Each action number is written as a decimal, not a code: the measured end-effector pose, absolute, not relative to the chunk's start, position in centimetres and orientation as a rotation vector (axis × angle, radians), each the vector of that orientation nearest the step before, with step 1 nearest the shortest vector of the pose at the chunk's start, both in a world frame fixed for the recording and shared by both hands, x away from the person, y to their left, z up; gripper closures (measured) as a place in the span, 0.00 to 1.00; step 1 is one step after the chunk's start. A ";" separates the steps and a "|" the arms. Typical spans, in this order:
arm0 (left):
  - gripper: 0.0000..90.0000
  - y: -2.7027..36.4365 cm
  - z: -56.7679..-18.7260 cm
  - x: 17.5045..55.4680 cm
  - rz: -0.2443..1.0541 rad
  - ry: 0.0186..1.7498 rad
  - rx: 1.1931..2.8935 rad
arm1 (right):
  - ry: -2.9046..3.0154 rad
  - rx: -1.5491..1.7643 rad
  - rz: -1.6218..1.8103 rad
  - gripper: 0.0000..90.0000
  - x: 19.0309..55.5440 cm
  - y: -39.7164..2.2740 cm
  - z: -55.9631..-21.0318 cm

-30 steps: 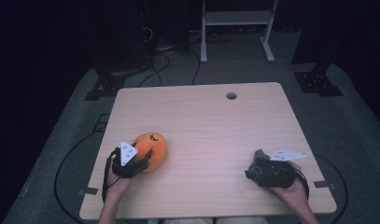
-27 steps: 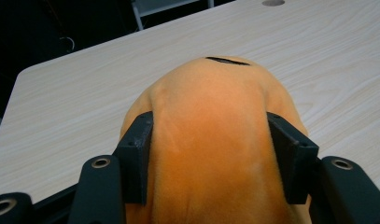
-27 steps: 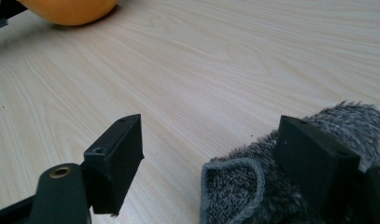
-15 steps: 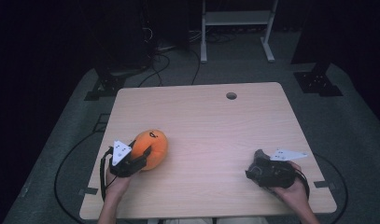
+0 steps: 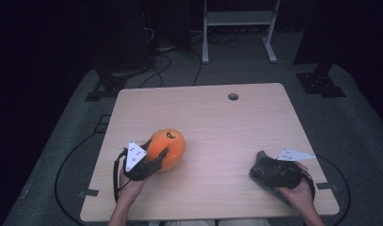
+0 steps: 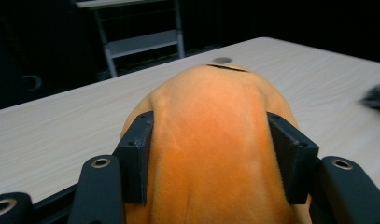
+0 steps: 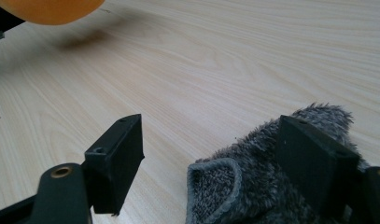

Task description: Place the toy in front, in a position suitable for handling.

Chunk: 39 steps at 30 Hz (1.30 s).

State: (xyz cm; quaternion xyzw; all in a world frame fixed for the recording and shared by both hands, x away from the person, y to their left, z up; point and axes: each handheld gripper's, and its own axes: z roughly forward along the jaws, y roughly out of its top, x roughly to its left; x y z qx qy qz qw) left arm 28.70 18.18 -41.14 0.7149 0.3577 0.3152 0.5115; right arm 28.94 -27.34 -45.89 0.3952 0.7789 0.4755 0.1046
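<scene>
Left gripper (image 5: 157,157) clenched on the orange plush toy (image 5: 168,148), both pads pressed into its sides in the left gripper view; the toy sits over the bench (image 5: 212,122) at front left, with a shadow under it in the right gripper view. Right gripper (image 7: 208,158) released, jaws wide apart, resting at front right with a grey fuzzy cloth (image 7: 253,182) between them, against one jaw, clear of the other

Orange toy (image 6: 211,140): soft, short-piled plush, matt; grey cloth (image 7: 267,186): shaggy, rough fleece with stitched hem; bench (image 5: 217,122): pale wood-grain laminate, smooth; tool pads (image 7: 117,158): matt black plastic.
</scene>
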 end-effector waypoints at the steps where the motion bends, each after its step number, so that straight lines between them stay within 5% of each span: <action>1: 0.45 17.8 -41.1 28.7 0.743 0.849 1.721 | 2.296 1.166 1.403 0.25 29.0 -27.4 -45.9; 39: 0.44 7.0 -43.2 27.7 0.481 0.479 1.880 | 2.263 1.166 1.395 0.25 28.6 -27.9 -45.6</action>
